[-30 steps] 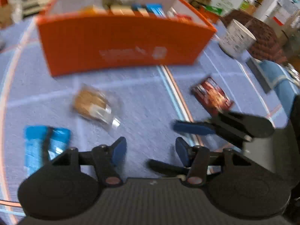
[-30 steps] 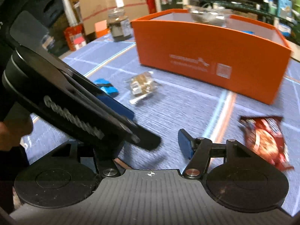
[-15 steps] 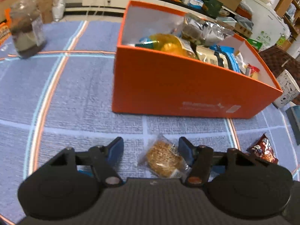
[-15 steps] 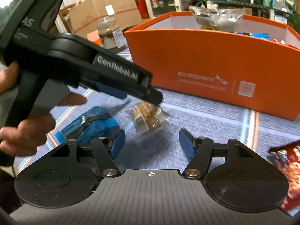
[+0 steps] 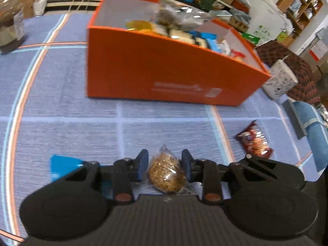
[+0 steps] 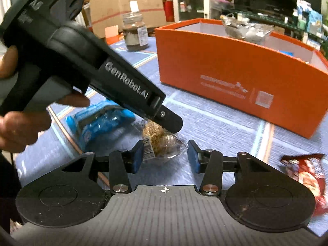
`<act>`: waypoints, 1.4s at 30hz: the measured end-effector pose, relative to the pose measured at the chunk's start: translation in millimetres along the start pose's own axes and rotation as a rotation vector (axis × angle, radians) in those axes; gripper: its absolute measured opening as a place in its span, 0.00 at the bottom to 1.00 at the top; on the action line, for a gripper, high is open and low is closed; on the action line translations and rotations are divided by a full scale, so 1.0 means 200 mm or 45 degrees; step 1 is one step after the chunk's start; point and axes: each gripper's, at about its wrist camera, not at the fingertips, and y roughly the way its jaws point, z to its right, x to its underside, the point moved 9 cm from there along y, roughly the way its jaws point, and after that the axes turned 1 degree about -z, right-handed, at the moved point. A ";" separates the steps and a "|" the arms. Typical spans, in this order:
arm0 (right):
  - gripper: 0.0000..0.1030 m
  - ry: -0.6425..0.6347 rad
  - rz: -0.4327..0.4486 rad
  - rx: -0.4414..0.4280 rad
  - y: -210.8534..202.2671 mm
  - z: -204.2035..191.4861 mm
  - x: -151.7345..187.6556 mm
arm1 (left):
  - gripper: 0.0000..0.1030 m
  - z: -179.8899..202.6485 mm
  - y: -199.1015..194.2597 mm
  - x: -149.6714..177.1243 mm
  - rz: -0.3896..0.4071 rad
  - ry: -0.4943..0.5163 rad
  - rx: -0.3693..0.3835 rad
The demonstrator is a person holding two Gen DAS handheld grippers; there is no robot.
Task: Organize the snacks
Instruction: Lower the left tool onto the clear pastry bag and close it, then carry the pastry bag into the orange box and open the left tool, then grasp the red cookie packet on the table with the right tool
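left gripper (image 5: 165, 168): jaws closed in on the clear-wrapped oat snack (image 5: 167, 174), blue pads right against both sides of the wrapper, so it looks clamped on it

right gripper (image 6: 165, 156): jaws apart, nothing held, just parked near the same snack

oat snack: on the blue cloth (image 5: 61, 94) in front of the orange box (image 5: 164, 75), well short of its front wall

orange box: already pretty stuffed with packets, open top

other strays: red packet (image 5: 254, 143) off to the right of the box's near corner, blue packet (image 6: 102, 123) lying just left of the oat snack

what could go wrong: the wrapper's slick and crinkly, so the pads might only pinch film and it slides out on the lift. Squeeze too hard and the snack probably crumbles.

also: both tools are crowded around one snack, they could bump each other
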 end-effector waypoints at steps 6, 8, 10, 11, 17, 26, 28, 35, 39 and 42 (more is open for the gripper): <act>0.31 0.056 0.058 0.037 -0.13 0.12 -0.04 | 0.30 0.12 -0.03 -0.07 0.091 0.028 0.007; 0.31 0.065 0.073 0.048 -0.15 0.13 -0.06 | 0.30 0.14 -0.04 -0.11 0.109 0.025 -0.002; 0.31 0.054 0.082 0.070 -0.16 0.15 -0.08 | 0.30 0.16 -0.04 -0.15 0.123 0.012 -0.008; 0.31 0.056 0.094 0.080 -0.17 0.16 -0.10 | 0.29 0.17 -0.05 -0.17 0.137 0.005 0.000; 0.30 0.099 0.200 0.130 -0.26 0.30 -0.31 | 0.28 0.30 -0.12 -0.42 0.207 0.026 0.035; 0.32 0.097 0.230 0.213 -0.19 0.65 -0.67 | 0.39 0.37 -0.03 -0.84 0.315 0.066 -0.006; 0.34 0.125 0.247 0.232 -0.20 0.68 -0.68 | 0.49 0.36 -0.05 -0.83 0.339 0.077 -0.019; 0.38 0.220 0.260 0.202 -0.33 0.61 -0.46 | 0.63 0.30 -0.18 -0.51 0.366 0.152 -0.120; 0.53 0.305 0.210 0.205 -0.38 0.59 -0.21 | 0.65 0.28 -0.19 -0.26 0.314 0.155 -0.115; 0.56 0.338 0.149 0.242 -0.41 0.60 -0.05 | 0.65 0.29 -0.11 -0.10 0.248 0.145 -0.095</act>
